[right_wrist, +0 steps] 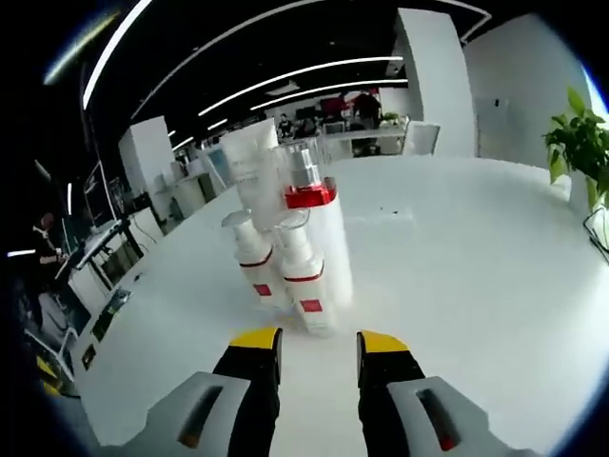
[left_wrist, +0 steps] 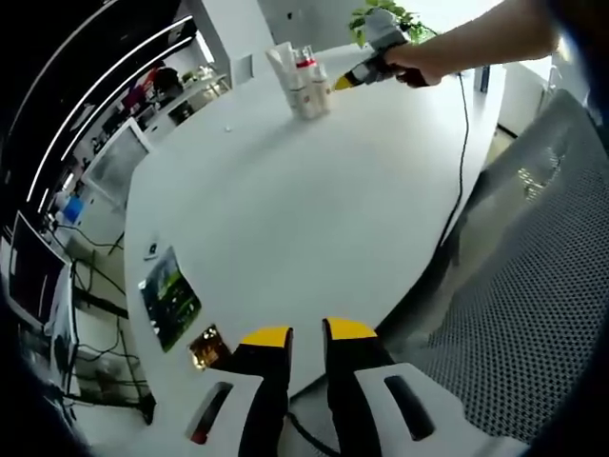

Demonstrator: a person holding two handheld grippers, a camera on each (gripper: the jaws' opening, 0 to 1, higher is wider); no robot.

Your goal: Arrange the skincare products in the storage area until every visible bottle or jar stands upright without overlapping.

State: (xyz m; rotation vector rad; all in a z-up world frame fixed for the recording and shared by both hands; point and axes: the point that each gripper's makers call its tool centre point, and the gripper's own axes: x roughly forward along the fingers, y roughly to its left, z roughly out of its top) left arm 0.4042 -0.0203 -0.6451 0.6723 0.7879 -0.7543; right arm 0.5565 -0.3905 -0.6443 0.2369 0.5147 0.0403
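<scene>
Smooth white worktop (right_wrist: 457, 248); cluster of upright white plastic bottles (right_wrist: 290, 238), red-banded, just ahead of right claw (right_wrist: 318, 345), parted, empty. Left claw (left_wrist: 306, 335) narrow, empty. Potted plant (right_wrist: 579, 143) beyond.

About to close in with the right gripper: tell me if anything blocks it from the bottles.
Nothing visible does. The right gripper, jaws open, faces the bottles directly, with only bare white table between them.

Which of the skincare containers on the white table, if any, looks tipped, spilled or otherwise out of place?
Nothing stands out. The skincare containers stand upright in one tight cluster on the white table, with no spill beside them. The open right tool sits just in front of the nearest small bottle. How many touch or overlap cannot be told.
</scene>
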